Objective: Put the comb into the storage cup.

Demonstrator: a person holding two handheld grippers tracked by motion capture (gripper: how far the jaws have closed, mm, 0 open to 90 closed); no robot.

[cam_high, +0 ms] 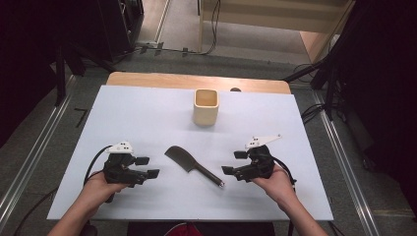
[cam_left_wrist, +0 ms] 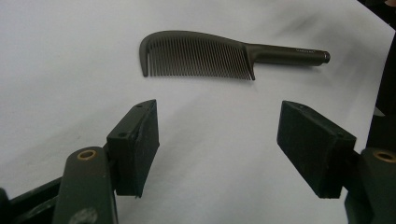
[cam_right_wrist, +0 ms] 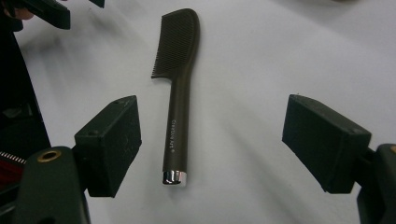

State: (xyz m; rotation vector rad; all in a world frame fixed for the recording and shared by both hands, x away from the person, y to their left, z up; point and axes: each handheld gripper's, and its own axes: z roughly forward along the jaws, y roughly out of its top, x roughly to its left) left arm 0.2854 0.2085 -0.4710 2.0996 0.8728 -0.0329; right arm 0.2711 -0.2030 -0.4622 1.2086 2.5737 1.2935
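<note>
A dark comb (cam_high: 193, 166) with a long handle lies flat on the white table (cam_high: 147, 123), toothed end toward the far left, metal-tipped handle end toward the near right. My left gripper (cam_high: 147, 167) rests open to the comb's left, jaws pointing at it; the comb (cam_left_wrist: 224, 56) lies beyond its jaws. My right gripper (cam_high: 235, 162) rests open to the comb's right; the comb's handle (cam_right_wrist: 177, 135) lies between and just ahead of its spread jaws, untouched. A cream square cup (cam_high: 205, 106) stands upright at the far middle of the table.
The table's wooden far edge (cam_high: 196, 81) shows behind the white sheet. Cables and black stands (cam_high: 324, 73) sit on the floor around the table. The left gripper's jaw tips (cam_right_wrist: 46, 11) show at the top left of the right gripper view.
</note>
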